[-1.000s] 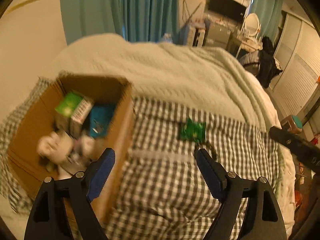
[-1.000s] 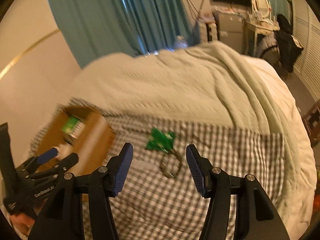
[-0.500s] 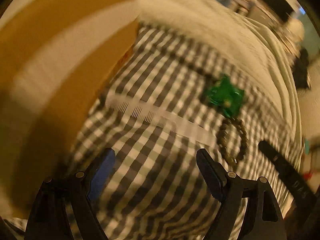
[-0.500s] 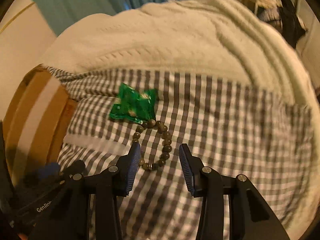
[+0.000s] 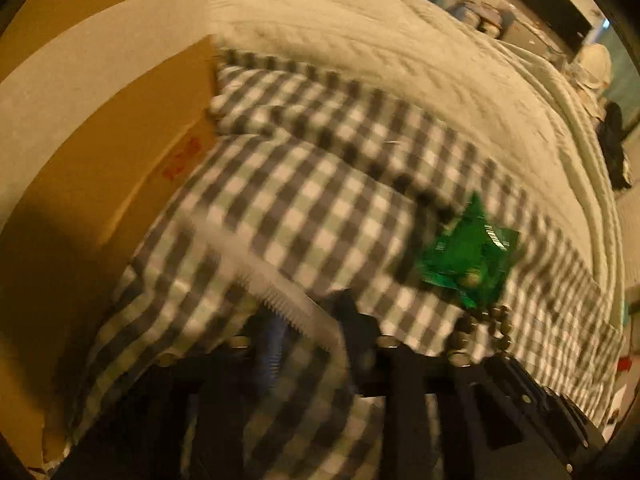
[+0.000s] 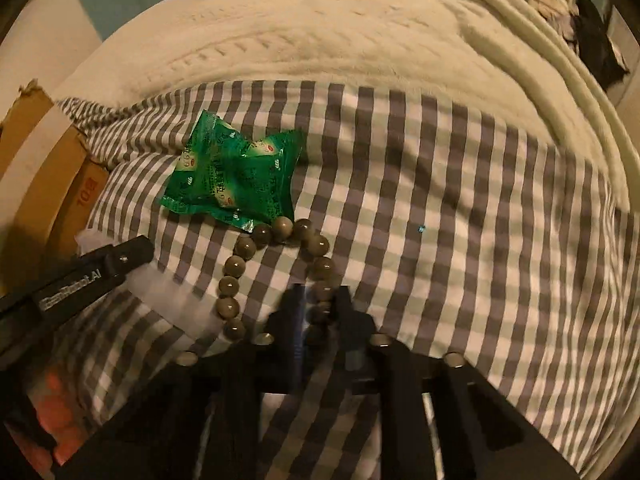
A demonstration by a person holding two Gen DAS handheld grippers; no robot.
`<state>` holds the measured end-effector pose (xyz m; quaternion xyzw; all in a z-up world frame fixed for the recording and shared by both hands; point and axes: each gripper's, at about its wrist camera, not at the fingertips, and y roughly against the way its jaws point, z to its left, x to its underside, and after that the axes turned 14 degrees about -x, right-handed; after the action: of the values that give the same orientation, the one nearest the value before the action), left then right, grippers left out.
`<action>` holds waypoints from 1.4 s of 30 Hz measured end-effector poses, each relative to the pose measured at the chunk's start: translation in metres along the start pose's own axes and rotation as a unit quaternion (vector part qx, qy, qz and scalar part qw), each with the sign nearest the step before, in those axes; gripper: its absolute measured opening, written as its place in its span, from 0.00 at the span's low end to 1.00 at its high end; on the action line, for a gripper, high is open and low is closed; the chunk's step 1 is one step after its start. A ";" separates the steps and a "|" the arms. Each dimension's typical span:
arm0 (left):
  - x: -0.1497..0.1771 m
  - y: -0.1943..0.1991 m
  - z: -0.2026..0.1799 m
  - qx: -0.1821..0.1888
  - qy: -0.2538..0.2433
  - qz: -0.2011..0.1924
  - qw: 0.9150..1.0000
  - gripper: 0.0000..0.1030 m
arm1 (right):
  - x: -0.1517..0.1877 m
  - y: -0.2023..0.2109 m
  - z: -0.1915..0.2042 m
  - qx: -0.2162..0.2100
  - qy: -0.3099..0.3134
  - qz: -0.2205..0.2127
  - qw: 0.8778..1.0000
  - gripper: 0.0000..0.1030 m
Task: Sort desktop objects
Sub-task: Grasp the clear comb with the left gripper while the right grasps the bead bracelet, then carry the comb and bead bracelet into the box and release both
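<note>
Right wrist view: checked cloth (image 6: pixel 440 208) spreads over the bed, box (image 6: pixel 36 168) at its left edge, green packet (image 6: pixel 236 176) touching the bead bracelet (image 6: pixel 240 268). Right gripper (image 6: pixel 318 308) is narrowed around the bracelet's right strand; beads are hard, probably slippery, the loop limp. Left gripper (image 5: pixel 308 332) is pinched on the white comb (image 5: pixel 276 284): light, stiff, held near its right end.
</note>
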<state>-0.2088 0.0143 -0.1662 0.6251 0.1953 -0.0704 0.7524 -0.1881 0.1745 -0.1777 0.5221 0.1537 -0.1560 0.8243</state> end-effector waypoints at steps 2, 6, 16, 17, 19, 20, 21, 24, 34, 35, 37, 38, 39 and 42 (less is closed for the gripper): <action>0.001 0.004 0.001 0.018 0.001 0.005 1.000 0.15 | 0.000 0.003 -0.005 -0.008 -0.008 -0.001 1.000 0.11; 0.006 0.017 0.008 0.039 -0.004 -0.002 0.999 0.12 | -0.001 0.018 -0.009 -0.018 -0.024 -0.011 0.999 0.11; 0.009 0.091 0.041 0.064 -0.016 -0.050 0.997 0.03 | -0.008 0.103 0.028 -0.039 -0.005 -0.064 0.997 0.11; 0.006 0.101 0.042 0.064 -0.022 -0.059 0.996 0.03 | -0.010 0.109 0.035 -0.039 -0.002 -0.069 0.997 0.11; -0.001 0.120 0.043 0.063 -0.038 -0.075 0.994 0.03 | -0.016 0.128 0.052 -0.038 0.010 -0.079 0.996 0.11; -0.004 0.131 0.047 0.069 -0.039 -0.083 0.993 0.03 | -0.016 0.140 0.059 -0.035 0.017 -0.082 0.996 0.11; -0.010 0.142 0.050 0.074 -0.039 -0.091 0.992 0.03 | -0.018 0.156 0.071 -0.030 0.031 -0.089 0.995 0.11; -0.026 0.180 0.067 0.082 -0.048 -0.116 0.989 0.03 | -0.028 0.190 0.100 -0.031 0.057 -0.107 0.992 0.11; -0.086 0.259 0.164 0.030 -0.038 -0.163 0.985 0.03 | -0.073 0.263 0.248 -0.087 0.157 -0.147 0.973 0.11; -0.088 0.262 0.178 0.025 -0.036 -0.169 0.985 0.03 | -0.077 0.261 0.260 -0.096 0.163 -0.144 0.971 0.11; -0.094 0.260 0.201 0.013 -0.030 -0.180 0.983 0.03 | -0.085 0.251 0.284 -0.118 0.172 -0.132 0.969 0.11; -0.096 0.257 0.211 0.009 -0.026 -0.184 0.983 0.03 | -0.089 0.242 0.295 -0.130 0.174 -0.122 0.968 0.11; -0.096 0.250 0.221 0.008 -0.021 -0.183 0.983 0.03 | -0.091 0.234 0.300 -0.139 0.174 -0.115 0.968 0.11; -0.096 0.222 0.234 0.006 -0.019 -0.165 0.986 0.03 | -0.098 0.201 0.314 -0.159 0.165 -0.090 0.969 0.11</action>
<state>-0.1705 -0.1791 0.1065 0.5877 0.2814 -0.2064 0.7300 -0.1638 -0.0195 0.1547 0.3866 0.3571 -0.1151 0.8425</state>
